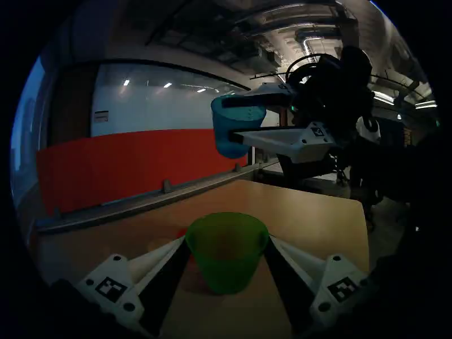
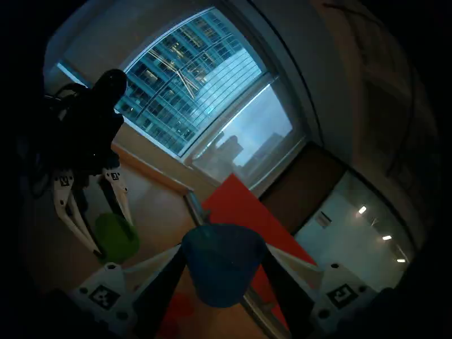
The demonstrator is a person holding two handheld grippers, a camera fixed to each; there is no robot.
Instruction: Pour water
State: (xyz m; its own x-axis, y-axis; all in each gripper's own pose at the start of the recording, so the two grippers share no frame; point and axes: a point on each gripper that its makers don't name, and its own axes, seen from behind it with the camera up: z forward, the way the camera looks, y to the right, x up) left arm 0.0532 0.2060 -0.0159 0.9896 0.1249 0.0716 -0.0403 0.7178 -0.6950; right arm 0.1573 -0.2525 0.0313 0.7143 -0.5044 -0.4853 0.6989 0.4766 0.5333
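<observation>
A green cup [image 1: 227, 251] stands upright between the fingers of my left gripper [image 1: 227, 261], which is shut on it just above the wooden table [image 1: 305, 212]. My right gripper [image 2: 223, 268] is shut on a blue cup [image 2: 222, 263] and holds it tilted. In the left gripper view the blue cup [image 1: 236, 122] hangs high over the table's far side, lying sideways in the right gripper [image 1: 248, 120]. The right gripper view shows the green cup [image 2: 116, 237] in the left gripper [image 2: 110, 229] lower left. Whether either cup holds water cannot be told.
An orange-red partition [image 1: 135, 164] with a grey rail [image 1: 164, 195] runs along the table's far edge. A large window [image 2: 198, 101] faces tall buildings. A small red patch [image 1: 182, 233] lies on the table beside the green cup. The room is dim.
</observation>
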